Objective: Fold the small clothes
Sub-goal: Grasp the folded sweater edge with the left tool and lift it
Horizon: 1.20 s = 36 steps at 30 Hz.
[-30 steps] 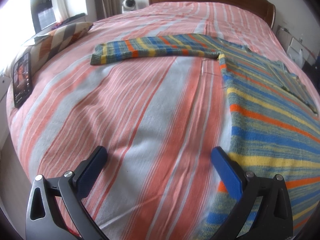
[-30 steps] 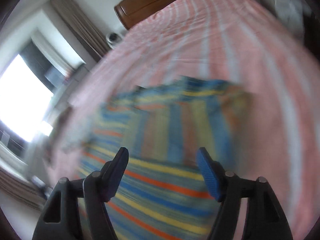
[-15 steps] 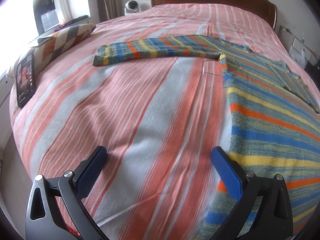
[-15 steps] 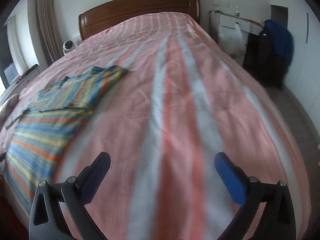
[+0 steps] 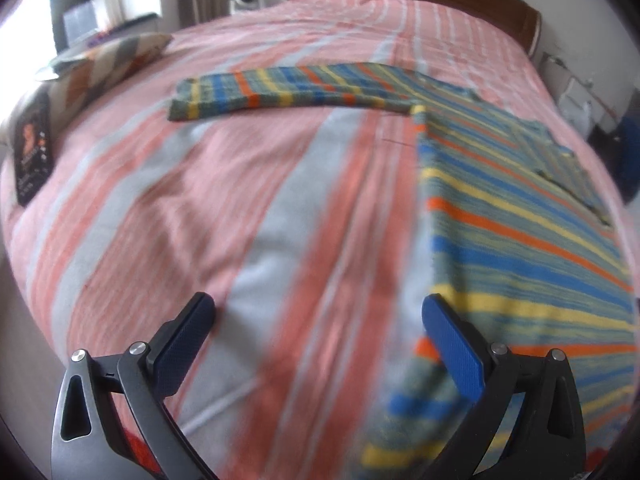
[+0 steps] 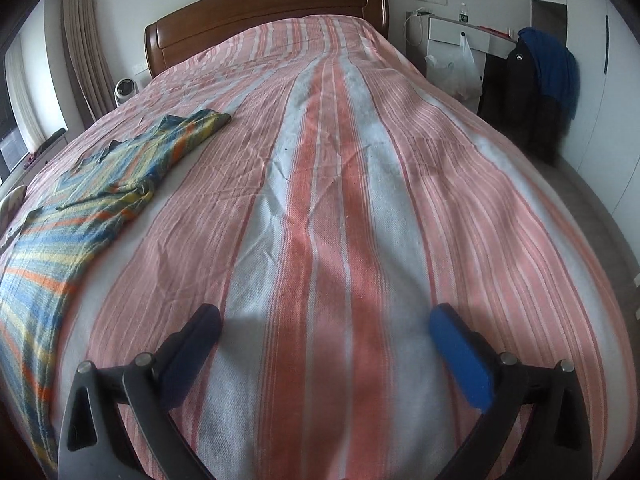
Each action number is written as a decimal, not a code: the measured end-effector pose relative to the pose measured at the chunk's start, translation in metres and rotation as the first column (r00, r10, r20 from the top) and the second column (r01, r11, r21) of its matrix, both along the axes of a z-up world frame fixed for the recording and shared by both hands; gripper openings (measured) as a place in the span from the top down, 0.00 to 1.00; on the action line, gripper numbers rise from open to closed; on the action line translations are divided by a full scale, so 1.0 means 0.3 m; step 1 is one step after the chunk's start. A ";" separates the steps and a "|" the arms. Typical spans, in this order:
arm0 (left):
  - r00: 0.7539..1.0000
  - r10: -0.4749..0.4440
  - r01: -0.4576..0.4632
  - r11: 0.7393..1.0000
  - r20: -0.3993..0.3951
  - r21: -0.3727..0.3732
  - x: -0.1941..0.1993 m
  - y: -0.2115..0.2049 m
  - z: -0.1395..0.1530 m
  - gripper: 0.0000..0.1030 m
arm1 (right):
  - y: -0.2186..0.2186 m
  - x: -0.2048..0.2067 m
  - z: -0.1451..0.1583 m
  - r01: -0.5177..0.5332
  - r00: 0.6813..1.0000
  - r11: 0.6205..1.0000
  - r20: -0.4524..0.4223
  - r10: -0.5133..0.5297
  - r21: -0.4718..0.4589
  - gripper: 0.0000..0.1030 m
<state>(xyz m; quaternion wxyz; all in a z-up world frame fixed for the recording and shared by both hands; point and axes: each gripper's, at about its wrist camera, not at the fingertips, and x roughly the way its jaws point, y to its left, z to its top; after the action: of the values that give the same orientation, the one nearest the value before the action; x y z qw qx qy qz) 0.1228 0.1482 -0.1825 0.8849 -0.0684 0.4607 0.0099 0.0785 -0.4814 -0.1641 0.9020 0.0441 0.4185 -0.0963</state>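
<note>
the striped sweater (image 5: pixel 520 240) lies flat on the bed (image 6: pixel 320 200) (one sleeve spread for folding); left gripper (image 5: pixel 316 336) and right gripper (image 6: pixel 324 340) hover, fingers apart, holding nothing.

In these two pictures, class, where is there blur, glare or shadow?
Left wrist view: the bedspread and sweater near the lens are smeared, and the window glares white. Right wrist view: sharp, with soft shadows on the bedspread by the right gripper; edges bulge.
</note>
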 end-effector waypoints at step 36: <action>0.951 0.227 -0.261 0.953 -0.209 -0.153 0.679 0.528 -0.003 0.28 | 0.012 0.008 -0.022 0.007 1.000 1.000 0.000 -0.007 -0.019 0.00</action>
<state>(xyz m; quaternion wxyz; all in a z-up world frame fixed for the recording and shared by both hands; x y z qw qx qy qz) 0.3265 0.3064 -0.1833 0.8194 -0.2028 0.5295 0.0848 0.0807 -0.4778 -0.1708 0.9021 0.0370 0.4174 -0.1032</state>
